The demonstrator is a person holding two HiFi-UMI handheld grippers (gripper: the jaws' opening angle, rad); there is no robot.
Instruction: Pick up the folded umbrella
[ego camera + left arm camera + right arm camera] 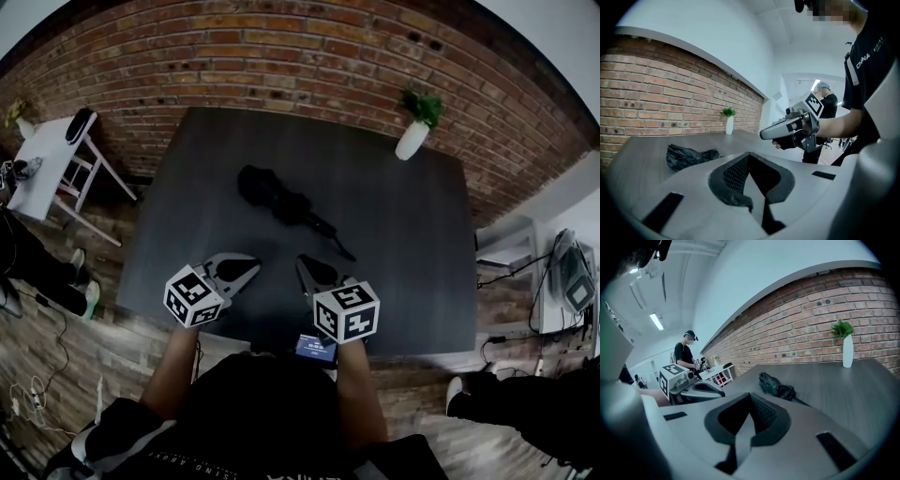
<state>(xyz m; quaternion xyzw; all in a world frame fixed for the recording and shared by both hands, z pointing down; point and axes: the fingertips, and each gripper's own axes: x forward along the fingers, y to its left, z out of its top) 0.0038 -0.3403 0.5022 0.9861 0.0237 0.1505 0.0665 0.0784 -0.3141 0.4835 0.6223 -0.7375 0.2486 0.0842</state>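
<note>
The folded black umbrella (279, 199) lies on the dark table (412, 234) a little left of its middle, with its thin end pointing toward the front right. Both grippers hover over the table's near edge, apart from the umbrella. My left gripper (249, 271) is shut and empty; in the left gripper view (749, 154) the umbrella (688, 156) lies ahead to the left. My right gripper (304, 266) is shut with nothing in it; from its own view (750, 394) the umbrella (776, 386) lies just beyond the jaws. Each gripper shows in the other's view.
A white vase with a green plant (413, 134) stands at the table's far right corner. A white side table (52, 164) stands off to the left by the brick wall. A phone (316, 349) sits at my waist. Other people stand around the room (686, 352).
</note>
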